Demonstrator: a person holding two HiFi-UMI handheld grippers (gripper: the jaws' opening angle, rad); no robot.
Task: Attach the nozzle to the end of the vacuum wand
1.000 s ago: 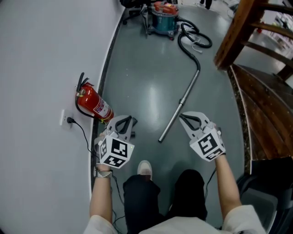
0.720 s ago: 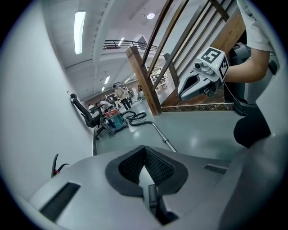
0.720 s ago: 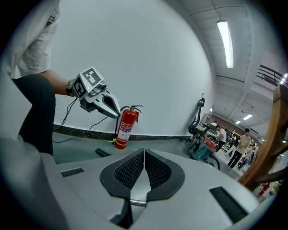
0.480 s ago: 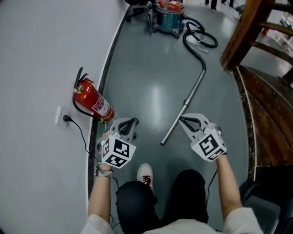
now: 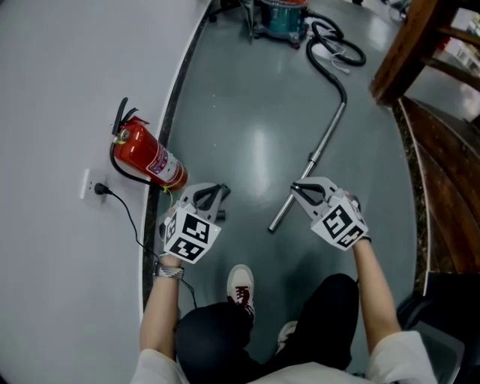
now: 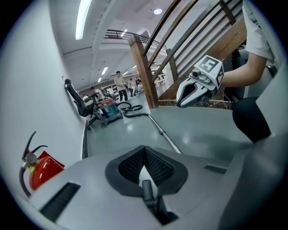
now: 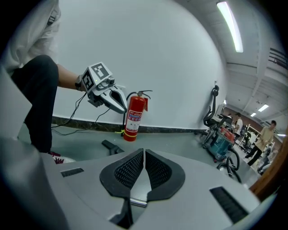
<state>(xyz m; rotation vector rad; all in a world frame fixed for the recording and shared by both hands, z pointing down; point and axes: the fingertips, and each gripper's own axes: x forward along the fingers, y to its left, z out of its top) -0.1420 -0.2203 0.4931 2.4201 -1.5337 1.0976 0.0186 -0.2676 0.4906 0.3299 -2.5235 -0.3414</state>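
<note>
The silver vacuum wand (image 5: 315, 161) lies slantwise on the grey floor, its free end (image 5: 274, 226) nearest me. A black nozzle (image 7: 111, 147) lies on the floor near the wall; in the head view my left gripper hides most of it. My left gripper (image 5: 219, 192) hangs over that spot, shut and empty. My right gripper (image 5: 295, 187) is shut and empty too, just right of the wand's lower part. Each gripper shows in the other's view: the right gripper (image 6: 183, 99) and the left gripper (image 7: 118, 104). The pads (image 6: 155, 164) meet, and the pads (image 7: 155, 168) almost touch.
A red fire extinguisher (image 5: 146, 157) leans at the white wall, with a socket and cord (image 5: 97, 189) beside it. The teal vacuum cleaner (image 5: 283, 15) and its black hose (image 5: 334, 52) lie far off. Wooden stairs (image 5: 442, 142) line the right side. My shoe (image 5: 240, 281) is below.
Both grippers have come down toward the floor and shifted up in the picture. The right one now sits beside the wand's lower part. Neither gripper's jaws have visibly opened or closed.
</note>
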